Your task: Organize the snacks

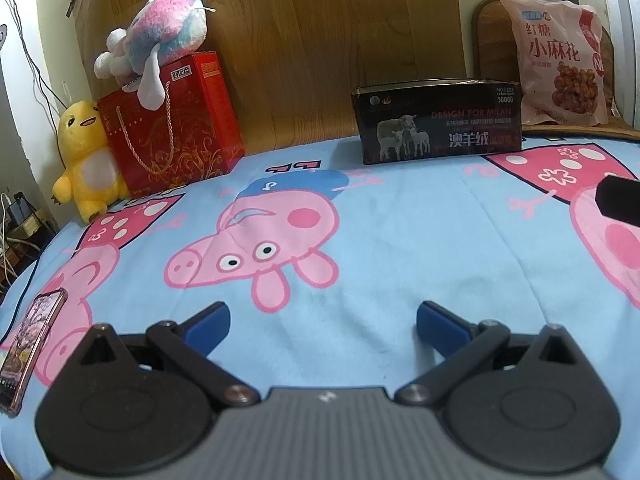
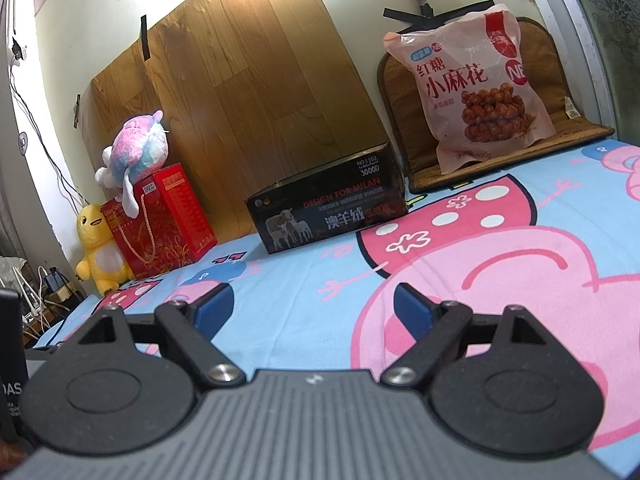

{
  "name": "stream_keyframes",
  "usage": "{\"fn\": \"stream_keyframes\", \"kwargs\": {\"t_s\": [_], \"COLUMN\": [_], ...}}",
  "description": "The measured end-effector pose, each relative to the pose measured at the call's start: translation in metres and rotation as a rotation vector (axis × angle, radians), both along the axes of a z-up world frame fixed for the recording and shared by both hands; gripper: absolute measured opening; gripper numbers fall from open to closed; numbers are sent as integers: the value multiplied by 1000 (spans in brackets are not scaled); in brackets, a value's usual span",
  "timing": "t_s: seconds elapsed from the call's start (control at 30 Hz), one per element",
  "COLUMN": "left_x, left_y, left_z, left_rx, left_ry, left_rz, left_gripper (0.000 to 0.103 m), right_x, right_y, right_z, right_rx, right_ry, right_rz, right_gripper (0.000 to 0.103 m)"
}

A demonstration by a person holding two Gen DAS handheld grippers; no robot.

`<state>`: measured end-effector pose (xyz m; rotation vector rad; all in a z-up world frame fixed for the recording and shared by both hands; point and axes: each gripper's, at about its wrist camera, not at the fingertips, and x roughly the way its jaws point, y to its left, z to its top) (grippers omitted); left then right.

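Left wrist view first: left tongs (image 1: 323, 326) spread wide with nothing between the blue fingertips (image 1: 208, 326), hovering over a bed sheet (image 1: 400, 248) printed with pink cartoon pigs. Straight ahead a black box (image 1: 438, 122) with sheep on it stands at the far edge of the sheet. The pink snack bag (image 1: 558, 60) is off to the right behind it, propped upright on a brown mat (image 1: 486, 36). At far left there's a red gift box (image 1: 176, 128) with a pastel plush (image 1: 160, 36) on top, a yellow plush (image 1: 86, 156) just beside it, and a phone (image 1: 28, 348) lying on the sheet.

Right wrist view: right tongs (image 2: 313, 312) are just as wide open and empty. Snack bag (image 2: 476, 92) sits upper right, leaning on the mat (image 2: 552, 64), with the black box (image 2: 328, 208) left of it against a wood-grain board (image 2: 256, 92).
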<state>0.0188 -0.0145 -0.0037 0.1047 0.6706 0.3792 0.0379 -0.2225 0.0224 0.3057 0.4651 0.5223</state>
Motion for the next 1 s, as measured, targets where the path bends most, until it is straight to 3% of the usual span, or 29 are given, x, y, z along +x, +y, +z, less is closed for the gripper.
{"fn": "stream_keyframes", "kwargs": {"t_s": [1.0], "left_x": [-5], "left_y": [-3], "left_z": [2], "left_rx": [18], "left_ry": [-29], "left_rz": [-13], "left_gripper": [103], "right_x": [-1], "right_y": [-2], "right_z": [1], "right_rx": [11], "right_ry": [-17], "right_rz": [2], "right_gripper": [89]}}
